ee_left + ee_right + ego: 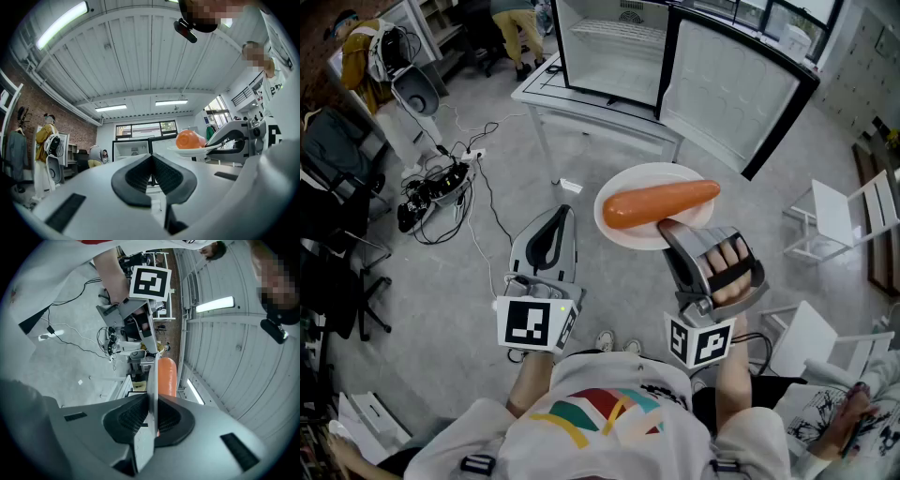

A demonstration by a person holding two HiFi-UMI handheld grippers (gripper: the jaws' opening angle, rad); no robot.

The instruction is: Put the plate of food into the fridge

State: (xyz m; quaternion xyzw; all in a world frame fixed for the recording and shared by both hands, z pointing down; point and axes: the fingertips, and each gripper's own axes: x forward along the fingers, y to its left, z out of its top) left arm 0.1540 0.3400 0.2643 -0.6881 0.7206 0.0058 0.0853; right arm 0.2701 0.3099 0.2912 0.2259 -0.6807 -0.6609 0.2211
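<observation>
Right gripper (671,231) is clamping the near rim of the white plate (623,184). In the right gripper view the rim is running edge-on between the two pads, and both pads are pressing on it. The plate is sticking out forward past the jaw tips, roughly level, hanging in the air over the floor (487,281). An orange food item (659,203), long and smooth, is lying across the plate just beyond the jaw tips, and its right end is reaching the plate's rim.

Left gripper (551,234) is hovering just left of the plate, apart from it. Its jaws are sitting together with nothing between them.

The plate is not in the fridge (614,47) yet; it is hanging short of it, on the person's side. The fridge is standing on a white table (581,101) ahead. Its door (727,89) is swinging open to the right, and its white inside is showing wire shelves.

The floor is grey concrete. Black cables (441,187) are trailing over it at left. White folding chairs (844,216) are standing at right. A black office chair (337,225) is sitting at the far left edge. A person (514,21) is standing in the background beyond the table.
</observation>
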